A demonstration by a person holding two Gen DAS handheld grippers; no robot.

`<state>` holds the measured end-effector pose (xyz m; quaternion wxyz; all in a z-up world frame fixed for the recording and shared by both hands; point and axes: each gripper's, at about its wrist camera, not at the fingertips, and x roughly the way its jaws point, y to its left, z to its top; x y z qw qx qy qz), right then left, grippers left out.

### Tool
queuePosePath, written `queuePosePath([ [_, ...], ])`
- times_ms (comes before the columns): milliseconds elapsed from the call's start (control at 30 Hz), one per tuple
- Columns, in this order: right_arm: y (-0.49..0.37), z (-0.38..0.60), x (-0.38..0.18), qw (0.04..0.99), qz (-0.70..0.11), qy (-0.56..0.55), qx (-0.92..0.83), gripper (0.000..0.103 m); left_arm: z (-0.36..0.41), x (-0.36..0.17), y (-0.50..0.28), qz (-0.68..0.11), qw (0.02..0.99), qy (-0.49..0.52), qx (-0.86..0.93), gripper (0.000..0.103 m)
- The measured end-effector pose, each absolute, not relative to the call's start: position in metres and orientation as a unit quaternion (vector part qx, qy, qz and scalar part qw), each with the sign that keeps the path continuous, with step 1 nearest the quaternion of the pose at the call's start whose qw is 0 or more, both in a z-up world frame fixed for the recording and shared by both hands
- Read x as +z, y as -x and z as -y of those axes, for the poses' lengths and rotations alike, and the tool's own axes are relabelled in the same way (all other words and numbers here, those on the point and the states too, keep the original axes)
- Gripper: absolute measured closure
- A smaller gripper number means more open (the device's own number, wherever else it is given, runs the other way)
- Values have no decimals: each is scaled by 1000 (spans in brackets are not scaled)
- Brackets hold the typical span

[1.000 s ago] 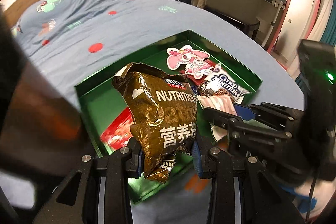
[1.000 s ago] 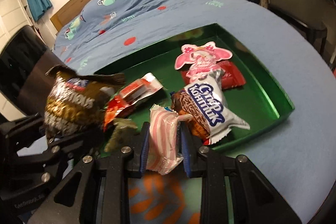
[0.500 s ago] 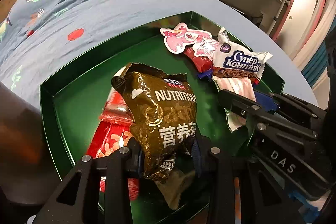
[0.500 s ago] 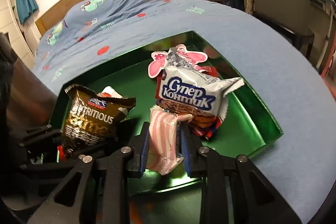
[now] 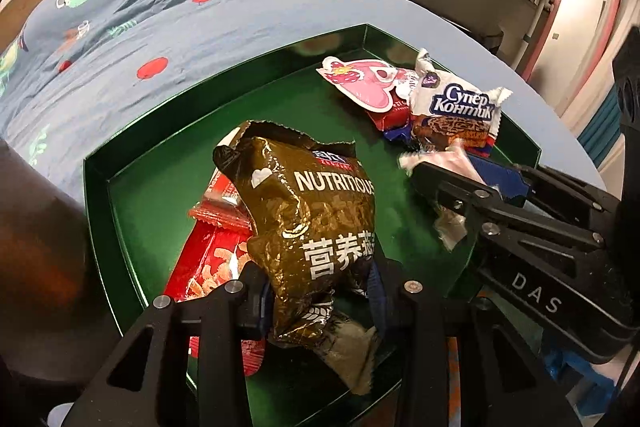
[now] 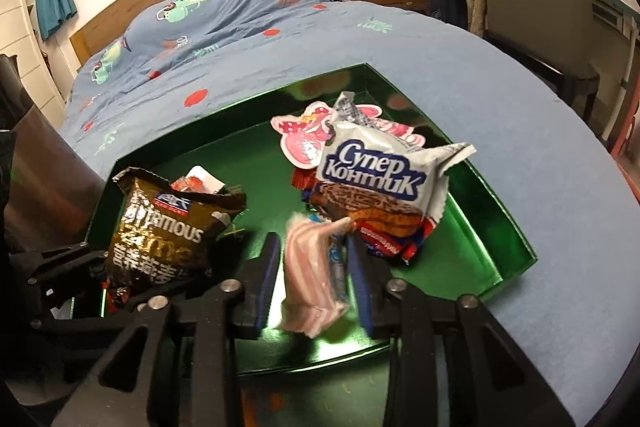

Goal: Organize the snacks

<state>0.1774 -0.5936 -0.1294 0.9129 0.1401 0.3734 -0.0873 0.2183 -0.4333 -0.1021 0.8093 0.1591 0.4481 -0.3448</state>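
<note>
Snacks in green tray (image 5: 96,171); left tongs (image 5: 320,291) clamp brown packet (image 5: 304,211); right tongs (image 6: 316,267) opening around pink packet (image 6: 312,267).

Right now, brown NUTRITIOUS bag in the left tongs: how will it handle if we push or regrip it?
The brown bag is probably floppy: its foil is crumpled and sags. Likely light, since the left tongs hold it by its lower end. Its glossy film may slip.

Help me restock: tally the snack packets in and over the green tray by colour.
Brown: 1, the brown packet
White: 1, the white packet
Pink: 2, the shaped pink packet and the pink-striped packet
Red: at least 2, the near red packet and the far red packet
Total: at least 6; others lie partly hidden beneath.
</note>
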Motion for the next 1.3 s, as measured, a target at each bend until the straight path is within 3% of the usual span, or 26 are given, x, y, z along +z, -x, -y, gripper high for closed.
queuePosePath([
  [33, -178, 594, -129, 913, -372, -143, -85, 45, 434, -102, -218, -446, 810, -163, -345, 69],
  [400, -171, 599, -115, 919, -346, -173, -79, 35, 426, -90, -212, -441, 814, -151, -347, 64],
  [500, -165, 602, -104, 924, -326, -178, -87, 25, 425, -83, -210, -432, 819, -154, -345, 62],
  [700, -155, 609, -93, 927, -310, -179, -113, 22, 417, -69, -203, -422, 826, -157, -339, 61],
  [833, -150, 615, -88, 924, -309, -174, -142, 0, 409, -59, -191, -412, 832, -159, -335, 60],
  [1300, -127, 611, -50, 932, -278, -159, -168, 0, 339, -10, -136, -369, 864, -175, -294, 52],
])
